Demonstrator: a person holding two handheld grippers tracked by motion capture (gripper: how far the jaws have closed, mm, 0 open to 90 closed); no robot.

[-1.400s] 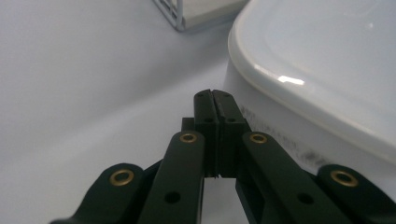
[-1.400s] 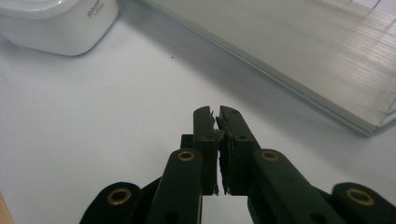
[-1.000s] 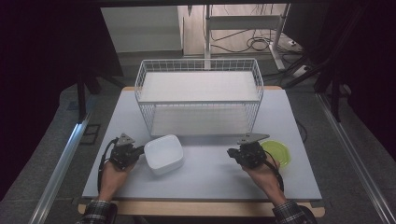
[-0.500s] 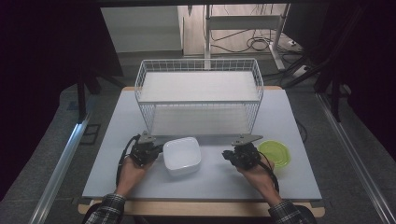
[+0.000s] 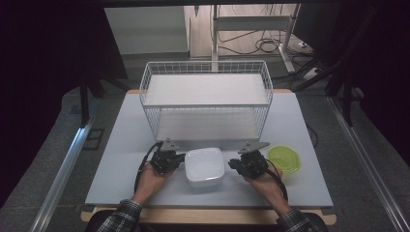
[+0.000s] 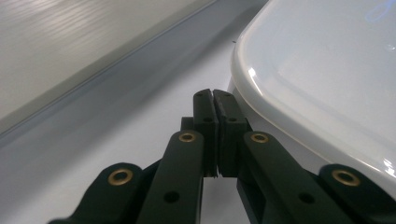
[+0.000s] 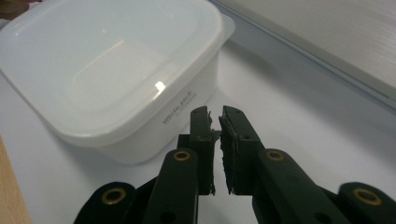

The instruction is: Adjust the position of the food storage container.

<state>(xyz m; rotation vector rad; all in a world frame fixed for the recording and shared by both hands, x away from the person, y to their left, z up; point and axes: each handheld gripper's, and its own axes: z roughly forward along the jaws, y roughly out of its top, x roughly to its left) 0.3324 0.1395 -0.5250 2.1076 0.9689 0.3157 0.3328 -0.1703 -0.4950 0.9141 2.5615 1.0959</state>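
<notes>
A white square container (image 5: 204,166) with its lid on sits on the pale tabletop (image 5: 121,154), between my two grippers. My left gripper (image 5: 181,159) is at its left side, jaws shut with nothing between them. In the left gripper view the shut tips of the left gripper (image 6: 214,95) lie against the container (image 6: 327,79) wall, just under the lid rim. My right gripper (image 5: 233,165) is just right of the container and a little apart from it. Seen in its own view, the right gripper (image 7: 214,113) shows only a sliver of a gap and holds nothing, with the container (image 7: 112,70) ahead and to its left.
A white wire basket (image 5: 205,99) with a shelf stands across the middle of the table behind the container. A lime-green round lid or dish (image 5: 284,158) lies right of my right hand. The table's wooden front edge (image 5: 208,215) runs below my forearms.
My left gripper has moved to the right with the white container sliding along before it, until the container lies close to the right gripper. The right hand has hardly moved.
</notes>
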